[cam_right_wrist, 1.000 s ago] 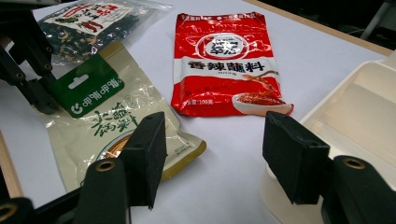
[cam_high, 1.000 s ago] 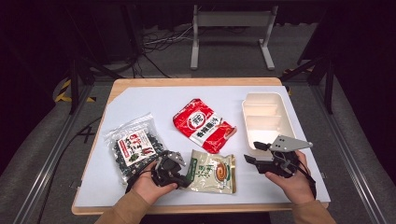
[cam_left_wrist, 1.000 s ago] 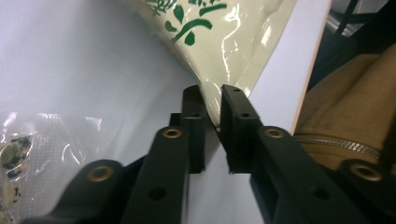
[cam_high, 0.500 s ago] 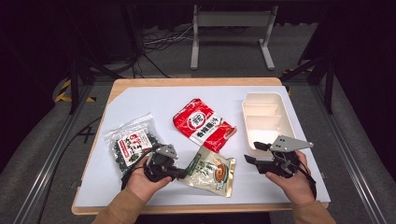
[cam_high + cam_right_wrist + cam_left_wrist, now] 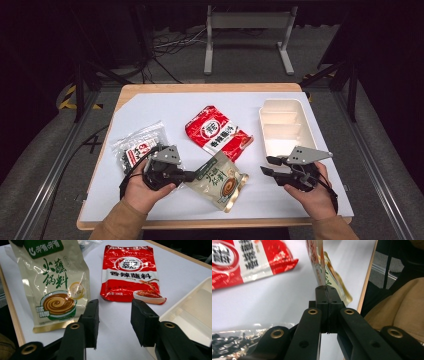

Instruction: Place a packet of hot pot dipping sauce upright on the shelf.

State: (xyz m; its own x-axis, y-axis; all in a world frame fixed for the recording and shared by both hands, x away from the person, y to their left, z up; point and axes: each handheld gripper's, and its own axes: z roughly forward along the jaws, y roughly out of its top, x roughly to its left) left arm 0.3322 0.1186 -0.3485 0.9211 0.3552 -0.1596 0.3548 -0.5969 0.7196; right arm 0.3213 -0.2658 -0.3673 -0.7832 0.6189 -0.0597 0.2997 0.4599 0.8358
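Note:
A beige sauce pouch (image 5: 220,180) with green print is tipped up off the white table sheet near the front edge. My left gripper (image 5: 195,175) is shut on its left edge, and in the left gripper view the jaws (image 5: 327,287) meet on the pouch's thin seam (image 5: 322,267). My right gripper (image 5: 267,166) hovers at the front right, pointing left toward the pouch (image 5: 55,285). Its jaws (image 5: 115,307) have just been closing but stand apart with nothing between them.
A red sauce pouch (image 5: 217,132) lies flat mid-table. A clear bag of dark pieces (image 5: 137,147) lies at the left, behind my left hand. A white compartment tray (image 5: 285,125) stands at the right, just beyond my right gripper. The table's wooden edge (image 5: 210,222) runs along the front.
My left gripper has risen with the beige pouch's edge in it, so the pouch now tilts up off the table. The right hand has stayed where it was.

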